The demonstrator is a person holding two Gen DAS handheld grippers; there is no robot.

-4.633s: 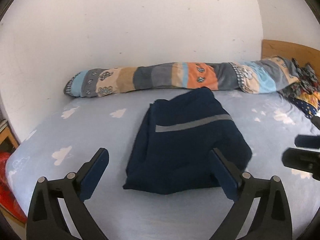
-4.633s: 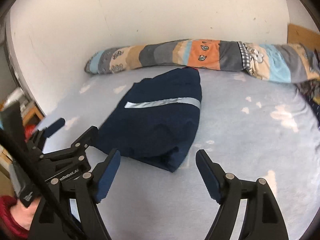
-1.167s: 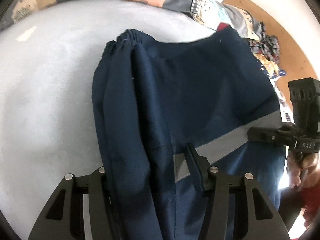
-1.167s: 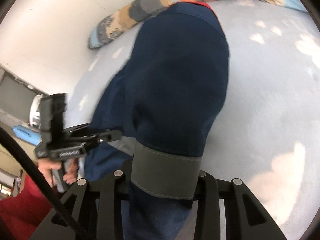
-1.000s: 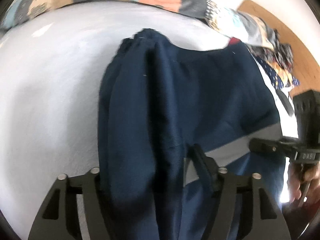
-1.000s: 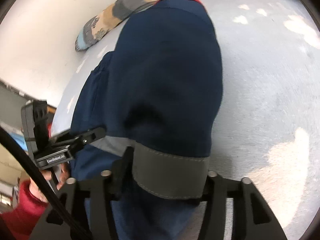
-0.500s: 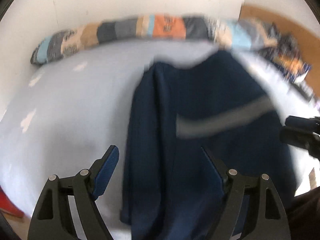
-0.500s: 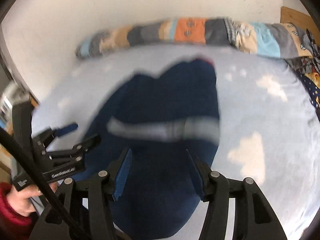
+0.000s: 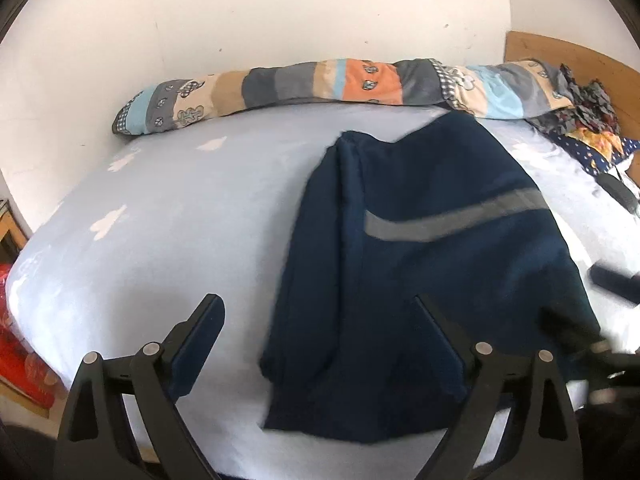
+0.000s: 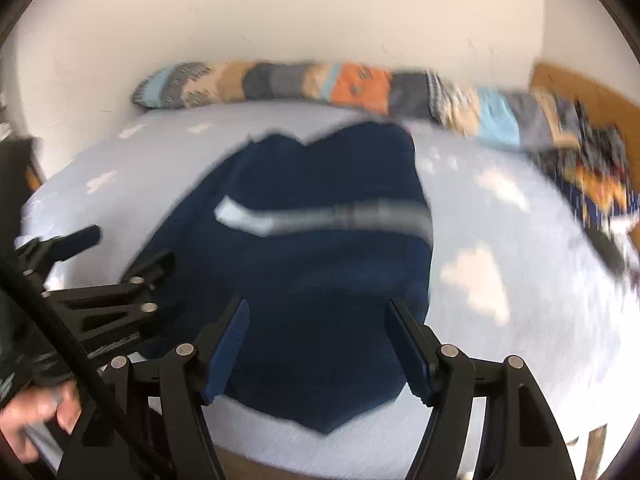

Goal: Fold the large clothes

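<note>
Navy garment (image 9: pixel 420 248) lies folded on the bed (image 9: pixel 168 216) w/ grey stripe up, left gripper (image 9: pixel 320 320) & right gripper (image 10: pixel 318 328) both spreading w/ nothing pinched, so lift clear w/o snagging cloth, then check edges are square.

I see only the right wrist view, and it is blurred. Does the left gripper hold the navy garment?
Observer: No. In the left wrist view the left gripper has its jaws opening with nothing pinched. The navy garment lies flat on the bed sheet.
Operator: Where are its fingers?
Observer: One finger is over bare sheet, the other over the garment.
Operator: Is anything beside the bed on that side?
Observer: Something red sits low past the sheet's left edge. I cannot tell what it is.
</note>
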